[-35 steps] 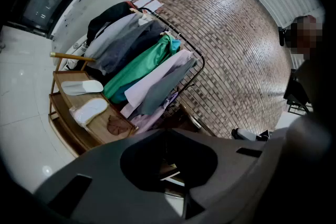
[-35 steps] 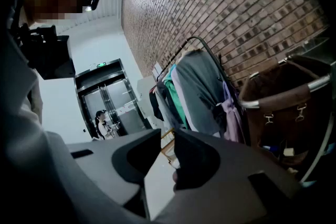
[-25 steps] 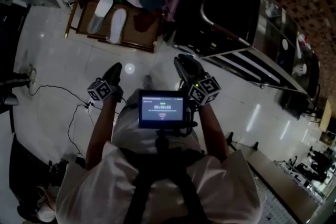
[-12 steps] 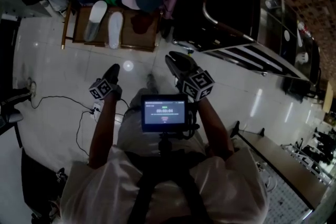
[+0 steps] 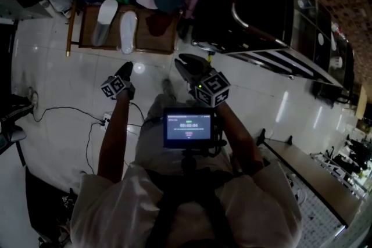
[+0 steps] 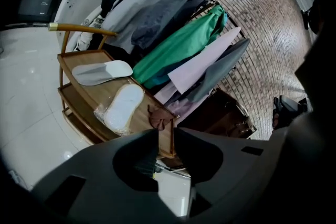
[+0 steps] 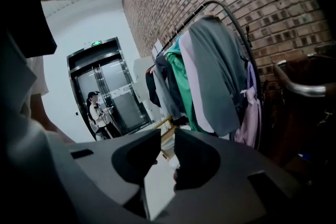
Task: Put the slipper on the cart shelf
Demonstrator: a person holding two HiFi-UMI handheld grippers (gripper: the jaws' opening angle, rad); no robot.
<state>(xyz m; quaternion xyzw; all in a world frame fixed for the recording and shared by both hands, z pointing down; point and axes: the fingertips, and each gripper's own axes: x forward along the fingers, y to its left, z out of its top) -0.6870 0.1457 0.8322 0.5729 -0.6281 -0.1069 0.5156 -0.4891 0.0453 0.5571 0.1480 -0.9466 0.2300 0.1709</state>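
A low wooden cart shelf (image 5: 158, 39) stands under a clothes rack, ahead of me. A grey slipper (image 5: 105, 20) and a white slipper (image 5: 128, 31) lie on its top shelf; in the left gripper view the white slipper (image 6: 124, 107), wrapped in clear plastic, lies beside the grey slipper (image 6: 102, 72). My left gripper (image 5: 125, 70) hovers over the floor just short of the cart; its jaws are opening, with nothing between them (image 6: 166, 140). My right gripper (image 5: 183, 61) is beside it, jaws slightly apart and empty (image 7: 168, 147).
Hanging clothes (image 6: 181, 47) crowd the rack above the cart. A brown crumpled thing (image 6: 160, 116) lies at the shelf's end. A dark trolley with a metal rail (image 5: 261, 6) stands to the right. A cable (image 5: 70, 106) runs on the white floor. A person (image 7: 97, 113) stands far off by lift doors.
Both grippers have moved forward, nearer the wooden cart. The right gripper has also swung a little left.
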